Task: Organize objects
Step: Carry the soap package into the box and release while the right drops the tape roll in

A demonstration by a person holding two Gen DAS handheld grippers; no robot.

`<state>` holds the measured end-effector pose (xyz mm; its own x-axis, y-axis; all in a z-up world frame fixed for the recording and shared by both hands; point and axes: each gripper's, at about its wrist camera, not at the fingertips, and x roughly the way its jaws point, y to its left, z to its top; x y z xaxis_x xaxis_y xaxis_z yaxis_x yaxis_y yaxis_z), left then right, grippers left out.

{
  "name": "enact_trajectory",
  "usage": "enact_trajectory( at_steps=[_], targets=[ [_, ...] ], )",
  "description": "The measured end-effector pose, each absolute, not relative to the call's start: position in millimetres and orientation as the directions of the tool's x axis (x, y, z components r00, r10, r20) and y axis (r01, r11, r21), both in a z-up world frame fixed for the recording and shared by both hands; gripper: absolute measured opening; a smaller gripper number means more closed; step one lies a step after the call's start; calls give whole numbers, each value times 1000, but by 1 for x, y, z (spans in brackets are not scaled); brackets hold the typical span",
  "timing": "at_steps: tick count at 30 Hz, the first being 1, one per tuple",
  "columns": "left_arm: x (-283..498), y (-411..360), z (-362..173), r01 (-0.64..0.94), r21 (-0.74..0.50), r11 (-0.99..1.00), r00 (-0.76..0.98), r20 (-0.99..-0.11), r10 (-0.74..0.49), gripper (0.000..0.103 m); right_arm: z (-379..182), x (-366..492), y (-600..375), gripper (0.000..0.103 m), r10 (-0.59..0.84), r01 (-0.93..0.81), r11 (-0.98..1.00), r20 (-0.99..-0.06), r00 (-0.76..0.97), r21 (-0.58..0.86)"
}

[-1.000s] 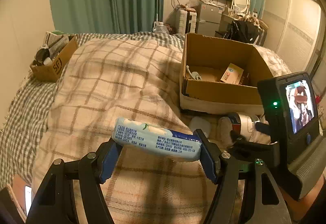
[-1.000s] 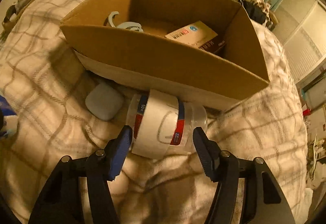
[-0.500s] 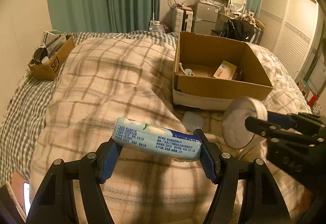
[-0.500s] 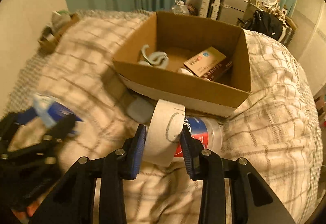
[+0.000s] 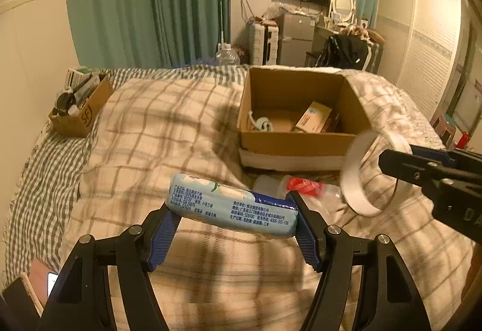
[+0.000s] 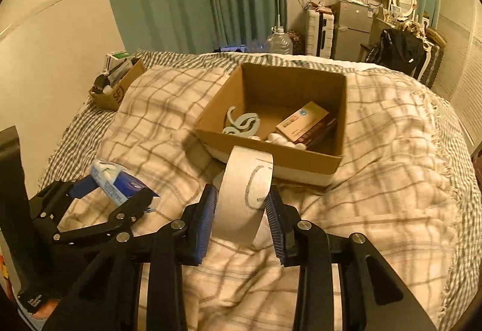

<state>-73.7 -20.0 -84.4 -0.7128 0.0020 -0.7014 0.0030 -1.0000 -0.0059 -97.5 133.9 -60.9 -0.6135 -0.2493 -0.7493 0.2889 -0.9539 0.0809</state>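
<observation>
With the right gripper [image 6: 241, 207] clenched on the tape roll [image 6: 245, 195] and the left gripper [image 5: 233, 228] grasping the tissue pack [image 5: 232, 209], both above the bed, carry each over the cardboard box's [image 6: 271, 156] near wall before releasing inside.
</observation>
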Motion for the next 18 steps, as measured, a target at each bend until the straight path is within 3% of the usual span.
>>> enact_trajectory(
  at_steps=[9,18],
  targets=[
    [-76,-5,-44,-35,-46,-998,-752,-657,57,71,-34,-86,147,27,-207,297,-955,-724,-658,3],
    [-101,14,-22,-63,-6,-998,-765,-642,53,71,0,-98,150,27,-204,321,-946,-684,-701,-48]
  ],
)
